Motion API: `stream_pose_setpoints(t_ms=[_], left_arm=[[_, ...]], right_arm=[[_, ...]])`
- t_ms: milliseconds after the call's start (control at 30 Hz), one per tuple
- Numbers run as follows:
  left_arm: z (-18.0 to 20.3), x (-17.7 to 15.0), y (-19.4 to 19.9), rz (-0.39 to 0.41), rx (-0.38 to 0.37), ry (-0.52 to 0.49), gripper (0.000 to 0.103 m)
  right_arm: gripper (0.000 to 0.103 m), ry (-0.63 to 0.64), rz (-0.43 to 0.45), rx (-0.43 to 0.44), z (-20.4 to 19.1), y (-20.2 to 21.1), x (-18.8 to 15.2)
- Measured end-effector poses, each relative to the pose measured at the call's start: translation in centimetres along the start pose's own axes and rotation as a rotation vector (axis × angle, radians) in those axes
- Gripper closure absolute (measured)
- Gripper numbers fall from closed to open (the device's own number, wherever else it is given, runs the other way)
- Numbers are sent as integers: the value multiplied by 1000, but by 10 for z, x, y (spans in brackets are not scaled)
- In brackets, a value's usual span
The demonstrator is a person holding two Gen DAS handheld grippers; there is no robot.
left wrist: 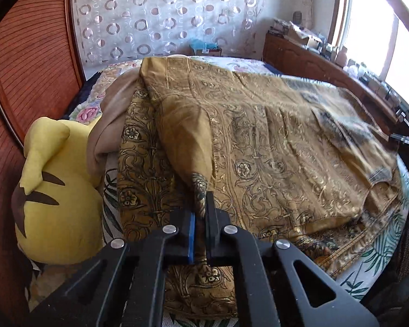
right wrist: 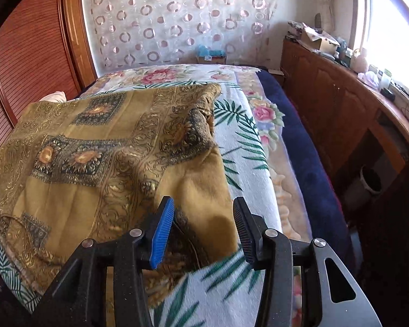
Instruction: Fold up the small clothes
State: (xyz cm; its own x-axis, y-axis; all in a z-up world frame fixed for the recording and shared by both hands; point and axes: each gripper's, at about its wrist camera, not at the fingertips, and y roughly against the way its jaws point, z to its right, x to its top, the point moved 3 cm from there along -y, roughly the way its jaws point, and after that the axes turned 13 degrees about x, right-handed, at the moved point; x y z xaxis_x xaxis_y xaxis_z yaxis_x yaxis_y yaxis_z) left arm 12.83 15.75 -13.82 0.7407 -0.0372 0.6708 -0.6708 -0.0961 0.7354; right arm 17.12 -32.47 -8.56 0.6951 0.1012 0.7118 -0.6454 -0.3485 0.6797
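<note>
A mustard-gold garment [left wrist: 259, 141] with dark ornamental print lies spread over the bed. My left gripper [left wrist: 200, 212] is shut on a pinched, lifted fold of its edge, which rises as a ridge toward the far side. In the right wrist view the same garment [right wrist: 95, 147] covers the left half of the bed. My right gripper [right wrist: 204, 218] is open, its blue pad [right wrist: 163, 231] and black pad [right wrist: 244, 231] straddling the garment's near right corner just above the cloth, holding nothing.
A yellow plush toy [left wrist: 57, 190] sits at the bed's left edge beside a wooden wardrobe [left wrist: 27, 68]. The floral and leaf-print bedspread [right wrist: 245, 141] and a dark blue blanket [right wrist: 300, 158] lie to the right. A cluttered wooden cabinet [right wrist: 340, 95] stands under the window.
</note>
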Motion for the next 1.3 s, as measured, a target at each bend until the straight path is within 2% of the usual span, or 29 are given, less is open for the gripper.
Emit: stream_pose_setpoints(t_ms=[133,233,267,300,333,367,567,667,833,900,933,1000,1067,1167,1300], left_arm=[[-9,5,16,63,8,51,100],[-14,7,21,77,7,78,100],[-16,7,21,77,6,86,100],[-17,8,21,77,3,90,100],[-17,8,22,79,3,93,100],[-18,9,22,81,2,96,100],[-33,12,28,101,7,134,100],[-41,7,24,82,23,145,100],[-43,-6,13,36,17,144,99],[-43,-9,11,25,26,143,94],[-44,-11,11,22,39,140,91],[-46,-13,13,26,59,137,71],[-47,-14,15,35,55,141,58],[-49,-16,14,30,58,148,53],[-48,-20,7,13,61,156,53]], right_arm=[[56,-36,-35,32,8,2,-7],[57,-49,-47,73,8,0,-9],[72,-45,-47,78,7,0,-9],[80,-42,-46,88,7,1,-8],[93,-37,-37,99,5,3,-7],[97,-31,-22,104,4,7,-6],[100,3,66,166,-14,50,-1],[100,3,60,198,-21,64,-5],[100,25,-16,114,-16,44,-27],[99,18,-23,104,-14,40,-32],[95,22,-18,94,-13,40,-33],[83,34,-2,59,-14,40,-31],[65,60,20,27,-18,45,-29],[49,93,44,13,-31,51,-27],[46,121,77,59,-49,42,-30]])
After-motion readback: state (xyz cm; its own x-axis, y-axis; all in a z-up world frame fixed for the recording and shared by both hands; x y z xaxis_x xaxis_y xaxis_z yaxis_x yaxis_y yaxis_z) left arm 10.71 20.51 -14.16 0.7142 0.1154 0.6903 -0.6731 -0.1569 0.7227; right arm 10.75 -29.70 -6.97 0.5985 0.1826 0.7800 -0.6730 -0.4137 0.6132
